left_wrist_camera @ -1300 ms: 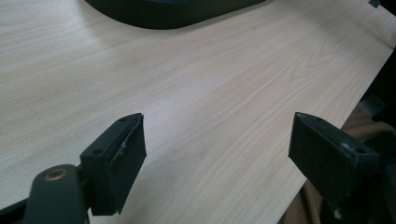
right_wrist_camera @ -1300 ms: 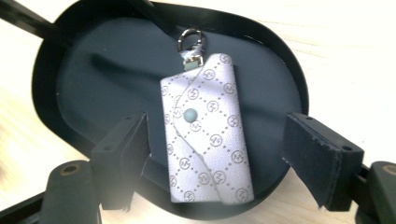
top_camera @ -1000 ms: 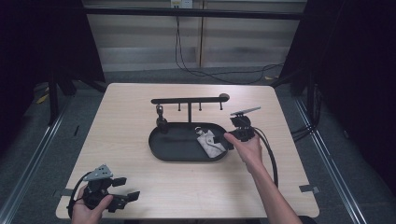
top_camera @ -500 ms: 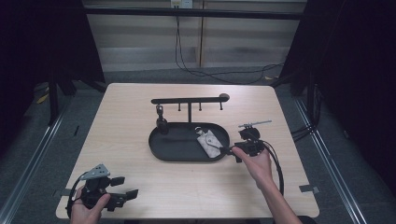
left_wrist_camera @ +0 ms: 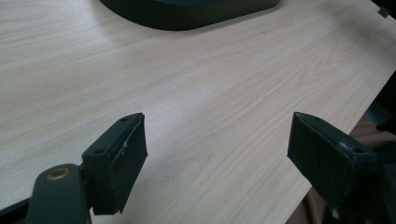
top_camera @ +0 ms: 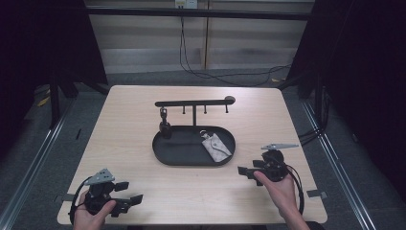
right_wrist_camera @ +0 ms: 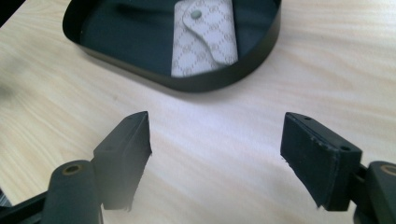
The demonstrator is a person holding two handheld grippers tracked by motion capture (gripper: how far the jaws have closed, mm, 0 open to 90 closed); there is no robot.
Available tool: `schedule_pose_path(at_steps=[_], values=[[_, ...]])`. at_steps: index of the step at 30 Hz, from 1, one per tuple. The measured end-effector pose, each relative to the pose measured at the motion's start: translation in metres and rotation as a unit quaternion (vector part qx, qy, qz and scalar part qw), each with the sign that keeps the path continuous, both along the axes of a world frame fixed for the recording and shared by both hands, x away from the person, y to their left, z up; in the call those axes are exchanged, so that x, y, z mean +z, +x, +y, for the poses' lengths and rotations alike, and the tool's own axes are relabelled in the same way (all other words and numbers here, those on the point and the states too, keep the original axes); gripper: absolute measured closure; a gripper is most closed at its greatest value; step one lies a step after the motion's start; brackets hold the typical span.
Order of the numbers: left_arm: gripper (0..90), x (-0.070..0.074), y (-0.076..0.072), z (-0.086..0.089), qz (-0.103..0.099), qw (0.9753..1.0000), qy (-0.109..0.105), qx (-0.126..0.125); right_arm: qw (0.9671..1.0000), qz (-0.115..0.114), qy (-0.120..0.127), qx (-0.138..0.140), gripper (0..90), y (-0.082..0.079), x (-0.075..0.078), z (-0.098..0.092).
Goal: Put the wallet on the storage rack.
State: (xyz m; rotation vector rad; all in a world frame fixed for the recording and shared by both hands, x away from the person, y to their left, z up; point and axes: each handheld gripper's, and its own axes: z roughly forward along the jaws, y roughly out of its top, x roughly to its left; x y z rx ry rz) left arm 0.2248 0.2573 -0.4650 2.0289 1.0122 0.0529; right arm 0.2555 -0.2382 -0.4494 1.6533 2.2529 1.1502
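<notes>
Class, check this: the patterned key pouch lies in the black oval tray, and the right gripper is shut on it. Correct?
Not quite. The key pouch does lie in the tray, but the right gripper is open over bare table, holding nothing, as the right gripper view shows.

A light wooden table (top_camera: 143, 120) is set on a grey carpeted floor (top_camera: 43, 158). A pale panelled wall (top_camera: 143, 52) is seen beyond its far edge, with black cables (top_camera: 201, 72) trailed down it, and dark curtains (top_camera: 368, 72) are hung at both sides.

1 tray (top_camera: 160, 154), 1 key pouch (top_camera: 216, 147), 2 grippers (top_camera: 125, 198)
</notes>
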Motion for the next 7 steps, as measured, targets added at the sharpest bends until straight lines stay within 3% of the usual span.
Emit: schedule_pose_path(at_steps=[7], values=[[19.6, -0.002, 0.002, -0.001, 0.007, 0.9999, 0.010, 0.009, 0.9999, -0.009, 0.005, -0.006, 23.3, -0.015, -0.009, -0.012]])
